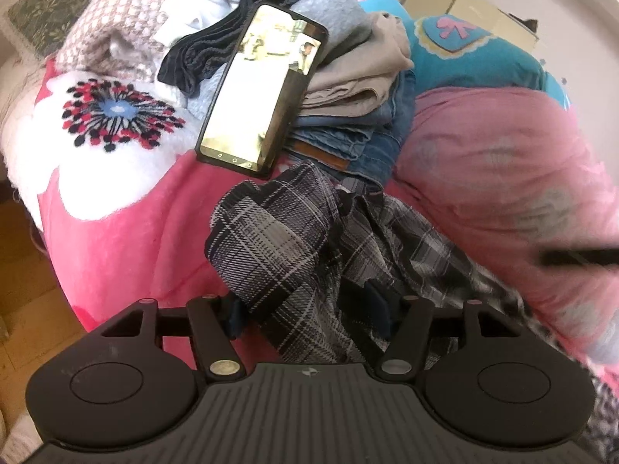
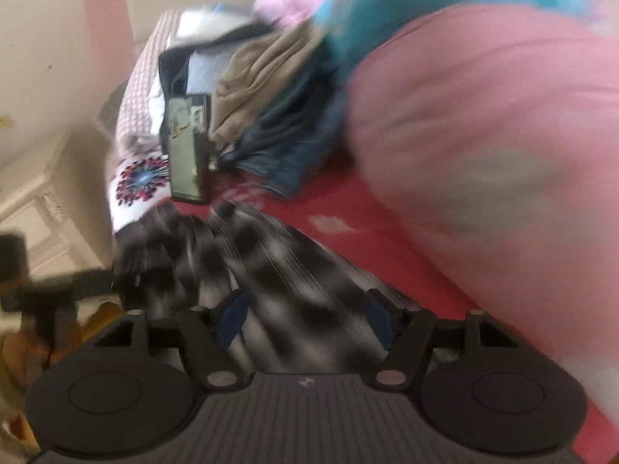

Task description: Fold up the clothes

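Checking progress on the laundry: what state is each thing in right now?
Plaid garment: crumpled, unfolded, on the pink blanket.
Beige garment: folded, stacked on jeans.
Jeans: folded, bottom of stack.
Phone: screen on, propped against clothes.
Left tool: open, plaid cloth between fingers.
Right tool: open.
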Tool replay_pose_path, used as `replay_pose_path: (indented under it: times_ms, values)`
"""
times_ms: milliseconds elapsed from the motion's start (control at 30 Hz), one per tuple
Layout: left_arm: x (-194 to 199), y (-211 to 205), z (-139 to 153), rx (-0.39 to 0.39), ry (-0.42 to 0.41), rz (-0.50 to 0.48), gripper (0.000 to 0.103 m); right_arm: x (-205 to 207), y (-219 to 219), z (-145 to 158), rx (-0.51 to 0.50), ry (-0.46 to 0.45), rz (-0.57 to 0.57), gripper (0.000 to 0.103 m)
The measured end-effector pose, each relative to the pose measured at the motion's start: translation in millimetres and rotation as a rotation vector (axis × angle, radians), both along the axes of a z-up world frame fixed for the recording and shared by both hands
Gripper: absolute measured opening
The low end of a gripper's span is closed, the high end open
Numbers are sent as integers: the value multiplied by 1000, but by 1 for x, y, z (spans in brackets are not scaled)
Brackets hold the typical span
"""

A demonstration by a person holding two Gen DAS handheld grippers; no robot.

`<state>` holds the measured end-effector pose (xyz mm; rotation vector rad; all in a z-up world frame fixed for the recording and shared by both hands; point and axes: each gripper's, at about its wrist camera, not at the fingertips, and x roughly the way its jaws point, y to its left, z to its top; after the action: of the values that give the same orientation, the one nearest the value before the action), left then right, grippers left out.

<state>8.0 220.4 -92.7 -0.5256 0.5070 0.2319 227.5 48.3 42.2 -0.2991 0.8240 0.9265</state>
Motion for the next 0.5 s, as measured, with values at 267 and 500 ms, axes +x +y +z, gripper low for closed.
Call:
replay_pose_path:
  times_ms: [267,500]
  values:
    - [-1,3,-6,17,-48,-48,66,73,67,-72,-23,215,55,70]
    - [-3,2,-6,45,-79,-58,66,44,81,-62,-30,66,152,9]
